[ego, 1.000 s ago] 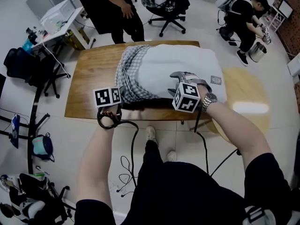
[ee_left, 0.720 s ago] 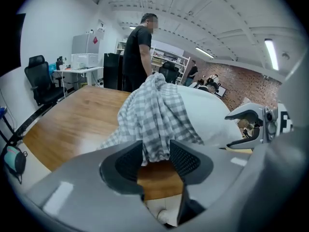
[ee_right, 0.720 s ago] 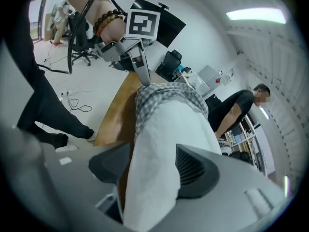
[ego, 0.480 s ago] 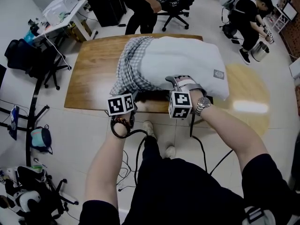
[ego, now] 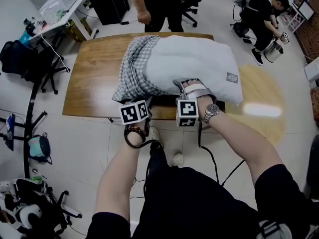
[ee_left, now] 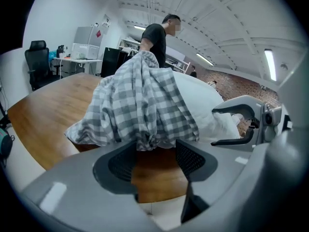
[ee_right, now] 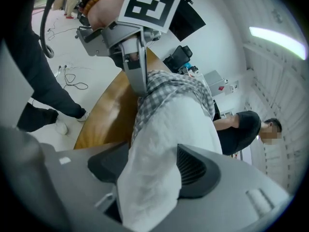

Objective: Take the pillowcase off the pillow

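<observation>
The checked pillowcase (ego: 133,71) is bunched over the left end of the white pillow (ego: 194,63). The pillow lies across the bench (ego: 92,83) with most of its length bare and its near right corner past the bench edge. The left tool (ee_left: 153,152) stands wide, its jaws having just been opening. The gathered hem of the pillowcase hangs just beyond the tips, with nothing between the pads but bare bench. The right tool (ee_right: 153,164) has also been opening and stands wide, with the near edge of the pillow lying between its jaws. The cloth touches the pads, though they do not seem to squeeze it.

The risk, as I judge it, is a pull with neither hold secure. If the left tool closes short, it takes only a thin fold and the cloth slips out. If the right tool does not clamp first, the pillow will drag along with the case and could slide off the near edge
</observation>
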`<state>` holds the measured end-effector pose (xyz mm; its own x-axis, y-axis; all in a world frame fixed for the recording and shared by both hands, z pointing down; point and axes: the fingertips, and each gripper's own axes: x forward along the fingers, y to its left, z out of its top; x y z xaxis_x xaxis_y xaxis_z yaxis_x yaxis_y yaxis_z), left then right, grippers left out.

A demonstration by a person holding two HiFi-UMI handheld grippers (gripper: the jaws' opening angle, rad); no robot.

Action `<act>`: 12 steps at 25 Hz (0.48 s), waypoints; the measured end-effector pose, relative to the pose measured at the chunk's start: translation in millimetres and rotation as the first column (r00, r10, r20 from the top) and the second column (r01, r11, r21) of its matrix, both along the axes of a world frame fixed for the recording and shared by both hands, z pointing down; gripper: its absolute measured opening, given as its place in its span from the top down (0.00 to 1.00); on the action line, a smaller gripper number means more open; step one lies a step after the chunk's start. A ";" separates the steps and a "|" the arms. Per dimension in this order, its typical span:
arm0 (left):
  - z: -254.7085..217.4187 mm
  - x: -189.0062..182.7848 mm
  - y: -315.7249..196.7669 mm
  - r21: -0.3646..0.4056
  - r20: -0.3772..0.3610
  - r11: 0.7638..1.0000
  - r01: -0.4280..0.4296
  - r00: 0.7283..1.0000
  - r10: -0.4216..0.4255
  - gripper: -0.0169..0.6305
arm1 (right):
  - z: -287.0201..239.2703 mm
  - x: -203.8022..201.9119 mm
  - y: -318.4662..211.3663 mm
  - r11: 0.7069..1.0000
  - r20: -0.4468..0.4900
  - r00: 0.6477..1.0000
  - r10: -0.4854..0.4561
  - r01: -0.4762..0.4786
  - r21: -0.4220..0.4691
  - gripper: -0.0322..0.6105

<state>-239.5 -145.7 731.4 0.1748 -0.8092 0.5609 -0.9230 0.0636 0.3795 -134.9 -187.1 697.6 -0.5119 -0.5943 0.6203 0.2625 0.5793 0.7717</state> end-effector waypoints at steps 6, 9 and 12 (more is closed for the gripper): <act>19.6 -12.9 -17.8 -0.022 -0.062 0.997 0.072 0.995 -0.073 0.60 | 9.9 -5.2 -17.3 0.997 -0.055 0.998 0.012 -0.008 0.071 0.50; 24.4 -28.1 -24.4 -0.031 -0.080 0.993 0.117 0.990 -0.120 0.78 | 6.5 -8.1 -26.4 0.994 -0.048 0.999 0.023 -0.018 0.109 0.71; 18.9 -39.3 -30.1 -0.041 -0.067 0.992 0.122 0.990 -0.125 0.92 | -3.8 -10.1 -36.9 0.994 -0.024 0.999 0.039 -0.037 0.106 0.84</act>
<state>-278.8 -175.8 750.3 0.1143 -0.8061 0.5806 -0.8786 0.1908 0.4379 -144.9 -224.0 693.8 -0.4724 -0.6757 0.5659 0.2623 0.5052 0.8222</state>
